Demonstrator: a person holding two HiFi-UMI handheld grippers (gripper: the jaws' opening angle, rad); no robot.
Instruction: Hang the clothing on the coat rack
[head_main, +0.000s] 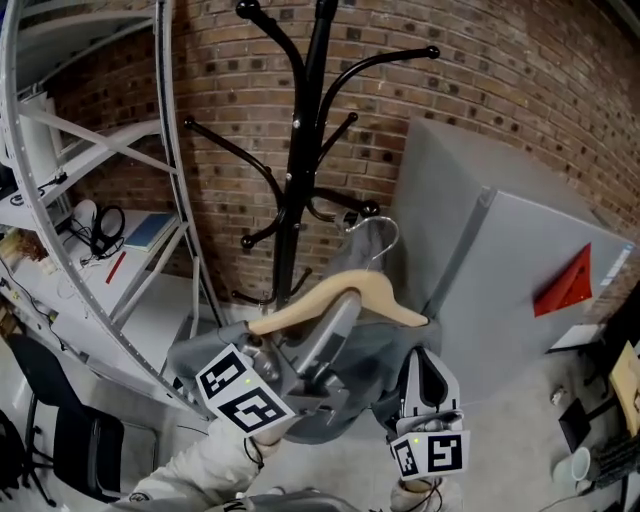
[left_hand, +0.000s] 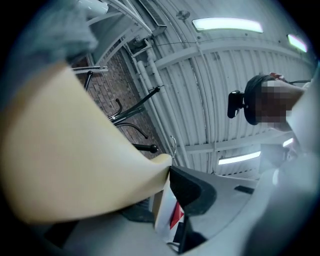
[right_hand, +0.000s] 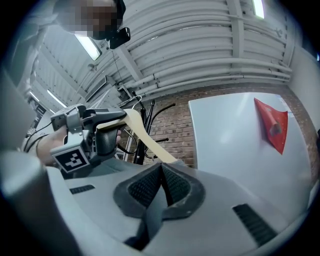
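Currently hanger (head_main: 340, 298) between left fingers (left_hand: 191, 189), garment (head_main: 350, 410) pinched by right fingers (right_hand: 141, 188).

Your left gripper (head_main: 335, 325) meets the hanger (head_main: 340, 297) at its middle, your right gripper (head_main: 425, 372) the clothing (head_main: 345, 400) under its right end. The coat rack (head_main: 305, 150) stands just behind, shelving (head_main: 100, 150) left of it, a cabinet (head_main: 500, 270) right.

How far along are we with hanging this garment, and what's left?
Done: the grey garment is draped on the wooden hanger.

In hand: the left gripper clamps the hanger and the right gripper pinches the fabric, both in front of the coat rack.

Left: the metal hook sits beside a rack arm but doesn't look seated. Hook it on, then release.
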